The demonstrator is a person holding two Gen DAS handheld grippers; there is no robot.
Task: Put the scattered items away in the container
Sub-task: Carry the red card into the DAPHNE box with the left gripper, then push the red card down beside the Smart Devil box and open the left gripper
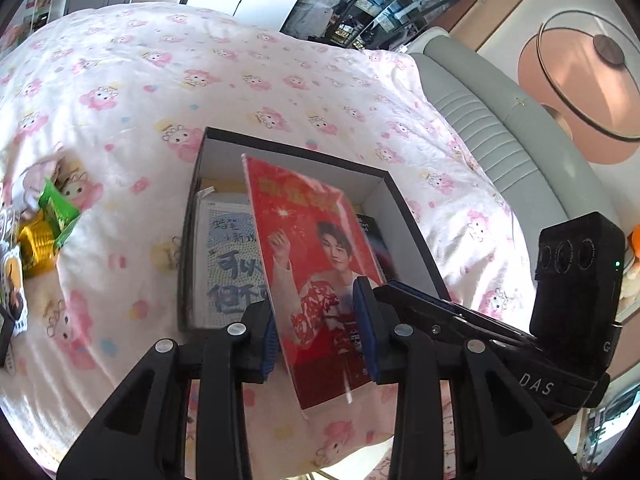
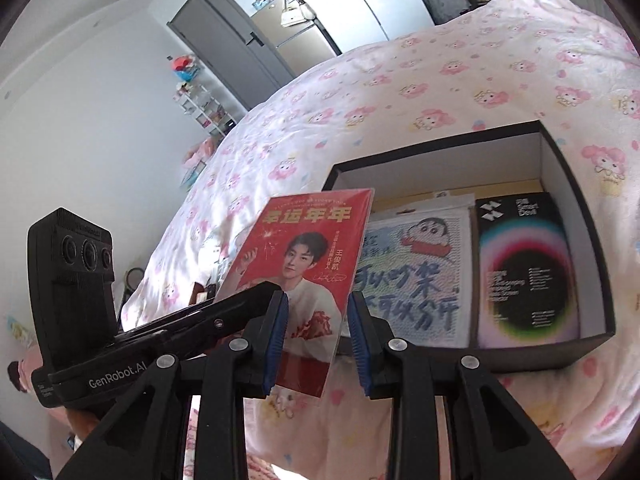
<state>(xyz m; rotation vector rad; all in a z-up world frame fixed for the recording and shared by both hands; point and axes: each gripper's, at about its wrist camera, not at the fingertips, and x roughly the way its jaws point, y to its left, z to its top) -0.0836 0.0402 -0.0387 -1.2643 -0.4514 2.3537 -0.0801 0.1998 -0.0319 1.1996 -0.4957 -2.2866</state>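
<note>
My left claw (image 1: 318,340) is half closed, with the red glossy card printed with a portrait, in a clear sleeve (image 1: 316,248), caught at a slant between its blue pads. My right claw (image 2: 318,340) is closed about as far on the same card's lower part. Its left pad overlaps the card, but I see a sliver of gap at the other pad, so I judge that grip to be slight. The card hangs clear of the bedding, tilted, above the near left corner of the black cardboard box with white inner walls (image 2: 436,148).

Inside the box, a white pixel-pattern board with a cartoon boy (image 2: 416,280) lies flat beside a black packet with a rainbow ring (image 2: 528,264) against the right wall. The box sits on the pink rabbit-print quilt (image 1: 200,72). A green foil packet (image 1: 60,212) and a gold ribbed object (image 1: 36,244) still lie well apart from its left wall.

My worries:
- The slick sleeve could slide out of such shallow holds.
- The two claws could pull unevenly and bend or twist the card.
- If let go at this slant, the card could catch on the rim or stand against a wall instead of lying flat.
- The soft quilt would let the box tip if I nudged it.
</note>
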